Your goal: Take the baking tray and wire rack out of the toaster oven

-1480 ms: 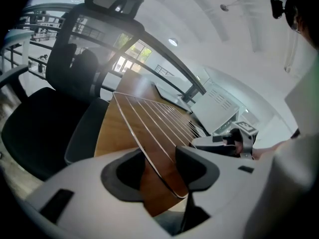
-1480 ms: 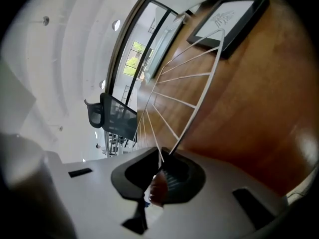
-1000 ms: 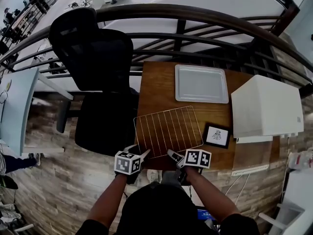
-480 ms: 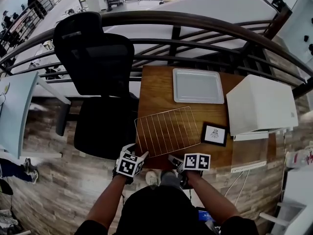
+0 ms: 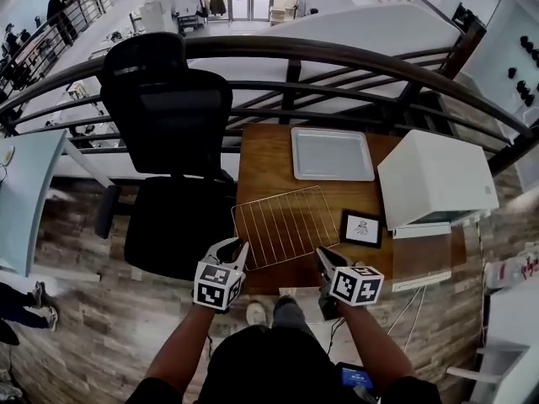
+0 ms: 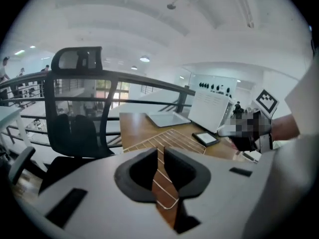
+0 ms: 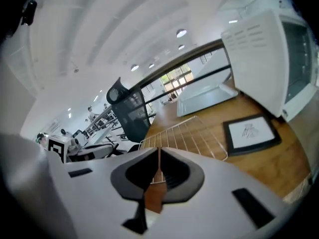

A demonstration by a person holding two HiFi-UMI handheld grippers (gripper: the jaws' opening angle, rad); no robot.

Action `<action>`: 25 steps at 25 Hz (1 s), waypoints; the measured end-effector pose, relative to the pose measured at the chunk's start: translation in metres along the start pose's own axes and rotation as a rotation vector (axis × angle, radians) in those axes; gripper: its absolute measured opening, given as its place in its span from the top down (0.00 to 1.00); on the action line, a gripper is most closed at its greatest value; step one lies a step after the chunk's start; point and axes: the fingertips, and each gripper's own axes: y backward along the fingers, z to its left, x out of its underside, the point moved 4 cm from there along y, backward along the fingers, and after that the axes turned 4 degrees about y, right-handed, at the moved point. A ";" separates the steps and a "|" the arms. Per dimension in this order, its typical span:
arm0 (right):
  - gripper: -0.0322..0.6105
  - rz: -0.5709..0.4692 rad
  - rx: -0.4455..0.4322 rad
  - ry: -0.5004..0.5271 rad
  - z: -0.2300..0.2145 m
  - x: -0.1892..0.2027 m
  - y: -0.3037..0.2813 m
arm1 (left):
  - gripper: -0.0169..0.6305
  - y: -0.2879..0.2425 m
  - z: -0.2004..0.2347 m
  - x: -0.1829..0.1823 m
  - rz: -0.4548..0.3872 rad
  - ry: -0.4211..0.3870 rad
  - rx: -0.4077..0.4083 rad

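Observation:
The silver baking tray (image 5: 333,154) lies flat at the back of the wooden table (image 5: 265,162). The wire rack (image 5: 285,225) lies flat in front of it, near the front edge. The white toaster oven (image 5: 434,179) stands at the table's right end. My left gripper (image 5: 233,249) hovers above the rack's near left corner, its jaws closing to a narrow gap with nothing between them. My right gripper (image 5: 324,257) hangs over the rack's near right corner, jaws closing and nearly touching, empty. The rack (image 6: 172,138) shows beyond the left gripper (image 6: 160,151), and the rack (image 7: 187,136) beyond the right gripper (image 7: 158,151).
A black-framed picture (image 5: 362,227) lies between the rack and the oven. A black office chair (image 5: 173,141) stands against the table's left side. A dark curved railing (image 5: 337,57) runs behind the table. Wood flooring lies below, and cables hang at the right front.
Both grippers have risen from the rack's near edge and rolled, and their jaws have narrowed. The rack and tray lie where they were.

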 end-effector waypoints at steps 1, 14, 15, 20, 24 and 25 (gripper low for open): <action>0.94 -0.042 0.010 0.008 0.000 -0.008 0.009 | 0.91 0.006 -0.001 -0.008 -0.032 -0.006 0.000; 0.95 -0.346 0.082 0.156 -0.030 -0.041 0.137 | 0.95 0.058 -0.076 -0.060 -0.303 -0.046 0.013; 0.95 -0.359 0.083 0.167 -0.035 -0.042 0.148 | 0.95 0.060 -0.085 -0.061 -0.321 -0.046 0.009; 0.95 -0.396 0.112 0.234 -0.068 -0.042 0.203 | 0.95 0.058 -0.134 -0.066 -0.396 -0.041 -0.012; 0.96 -0.422 0.116 0.245 -0.094 -0.042 0.234 | 0.95 0.054 -0.178 -0.074 -0.439 -0.043 -0.002; 0.96 -0.426 0.117 0.241 -0.099 -0.041 0.239 | 0.95 0.054 -0.189 -0.076 -0.447 -0.048 0.006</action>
